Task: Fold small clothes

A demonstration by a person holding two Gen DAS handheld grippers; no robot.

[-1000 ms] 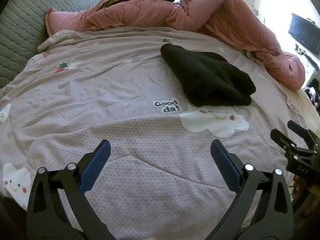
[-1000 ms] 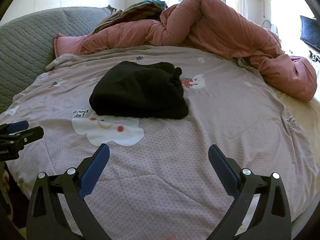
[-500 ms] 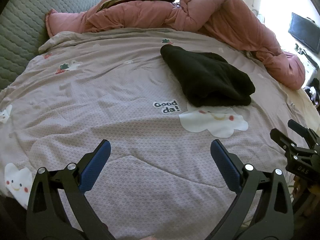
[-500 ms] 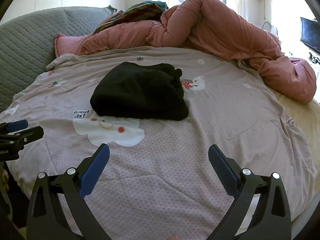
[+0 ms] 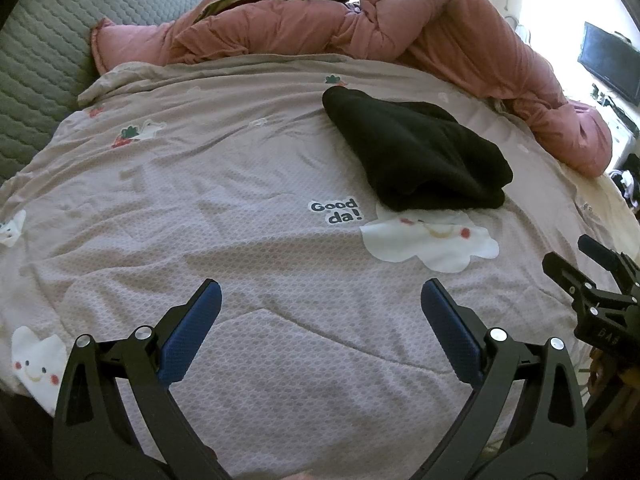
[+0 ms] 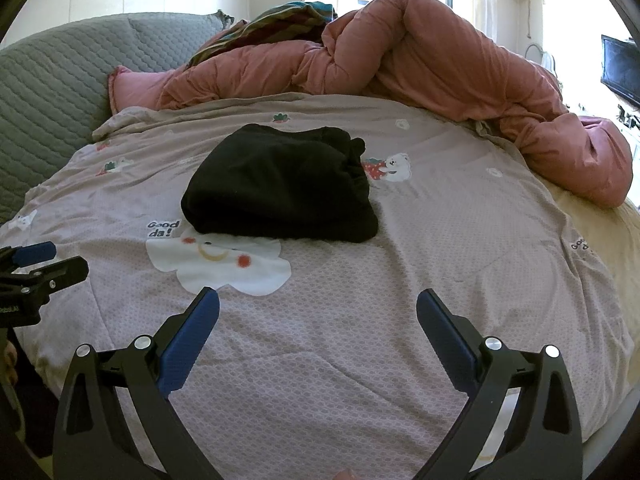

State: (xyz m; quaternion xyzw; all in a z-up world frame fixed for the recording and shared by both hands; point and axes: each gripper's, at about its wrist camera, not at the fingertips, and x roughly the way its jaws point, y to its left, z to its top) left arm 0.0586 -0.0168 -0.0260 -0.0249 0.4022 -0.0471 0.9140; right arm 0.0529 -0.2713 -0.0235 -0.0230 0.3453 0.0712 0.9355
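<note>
A black garment (image 5: 416, 156) lies folded in a compact bundle on the mauve patterned bedspread (image 5: 224, 208). It also shows in the right wrist view (image 6: 280, 188), just beyond a white cloud print. My left gripper (image 5: 320, 296) is open and empty, held over the bedspread near the bed's front edge, well short of the garment. My right gripper (image 6: 318, 304) is open and empty too, in front of the garment. Each gripper shows at the edge of the other's view, the right one (image 5: 596, 276) and the left one (image 6: 36, 268).
A bulky pink duvet (image 6: 420, 68) is heaped along the far side of the bed and down the right. A grey quilted headboard (image 5: 44, 52) stands at the left. A dark screen (image 6: 620, 68) hangs at the far right.
Both grippers have drifted very slightly; the view shifts a little. The black garment has not moved and both grippers stay open.
</note>
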